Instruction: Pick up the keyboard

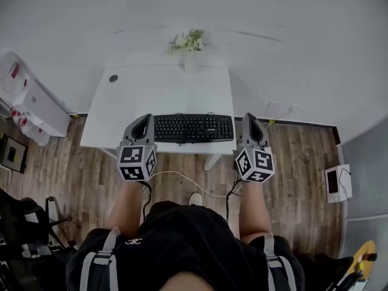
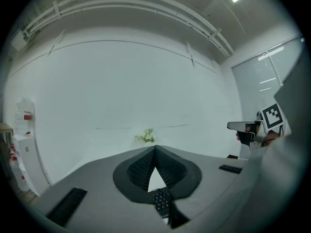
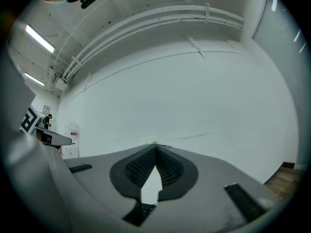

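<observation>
A black keyboard (image 1: pixel 193 128) lies along the near edge of a white table (image 1: pixel 163 90). My left gripper (image 1: pixel 144 121) hovers at the keyboard's left end, shut, with nothing held. My right gripper (image 1: pixel 250 123) hovers just off the keyboard's right end, past the table's right edge, also shut and empty. In the left gripper view the jaw tips (image 2: pixel 155 149) meet, and a few keys of the keyboard (image 2: pixel 161 201) show below them. The right gripper view has the tips (image 3: pixel 156 148) closed too, with a corner of the keyboard (image 3: pixel 146 209) beneath.
A small vase of flowers (image 1: pixel 189 43) stands at the table's far edge against the white wall. A white cabinet (image 1: pixel 33 99) is at the left. A white cable (image 1: pixel 188 177) trails across the wooden floor. A small white device (image 1: pixel 337 183) sits on the floor at the right.
</observation>
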`<state>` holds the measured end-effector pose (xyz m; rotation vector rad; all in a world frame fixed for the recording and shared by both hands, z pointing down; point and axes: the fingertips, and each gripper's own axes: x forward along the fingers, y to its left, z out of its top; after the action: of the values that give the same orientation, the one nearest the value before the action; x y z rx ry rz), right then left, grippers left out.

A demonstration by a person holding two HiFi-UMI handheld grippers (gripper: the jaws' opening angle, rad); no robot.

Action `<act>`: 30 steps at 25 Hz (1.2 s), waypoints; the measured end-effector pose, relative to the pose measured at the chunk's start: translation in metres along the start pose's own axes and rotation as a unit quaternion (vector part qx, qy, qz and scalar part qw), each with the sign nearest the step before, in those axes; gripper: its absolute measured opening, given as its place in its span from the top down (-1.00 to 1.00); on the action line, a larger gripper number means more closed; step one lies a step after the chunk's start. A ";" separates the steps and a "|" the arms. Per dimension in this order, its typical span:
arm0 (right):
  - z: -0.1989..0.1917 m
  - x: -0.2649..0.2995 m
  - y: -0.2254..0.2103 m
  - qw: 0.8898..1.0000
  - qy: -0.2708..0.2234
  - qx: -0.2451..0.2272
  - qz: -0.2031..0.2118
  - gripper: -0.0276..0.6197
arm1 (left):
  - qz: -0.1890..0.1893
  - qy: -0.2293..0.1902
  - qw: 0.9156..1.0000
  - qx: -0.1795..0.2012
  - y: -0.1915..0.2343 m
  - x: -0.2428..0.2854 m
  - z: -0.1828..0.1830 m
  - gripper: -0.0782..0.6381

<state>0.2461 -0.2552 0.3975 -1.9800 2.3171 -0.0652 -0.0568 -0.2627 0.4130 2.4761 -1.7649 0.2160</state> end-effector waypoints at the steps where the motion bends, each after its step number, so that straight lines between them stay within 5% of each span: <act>1: -0.001 0.008 -0.004 1.000 0.002 0.000 0.001 0.90 | 0.003 0.002 1.000 -0.006 0.002 0.007 -0.001 0.75; 14: -0.012 0.059 -0.007 1.000 0.002 0.003 -0.015 0.90 | -0.006 -0.016 1.000 -0.001 0.034 0.060 0.007 0.75; 18: -0.022 0.073 -0.008 1.000 0.015 0.004 -0.008 0.90 | -0.017 -0.011 0.999 -0.027 0.043 0.073 0.003 0.75; 22: -0.040 0.085 -0.006 0.999 0.034 0.005 0.008 0.56 | -0.024 0.019 0.998 -0.053 0.054 0.084 -0.014 0.53; 30: -0.092 0.104 -0.020 0.995 0.095 -0.005 -0.008 0.56 | 0.001 0.087 0.995 -0.052 0.080 0.099 -0.072 0.51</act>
<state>0.2407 -0.3632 0.4859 -2.0819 2.4166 -0.2559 -0.1053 -0.3701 0.5005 2.3068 -1.6647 0.3211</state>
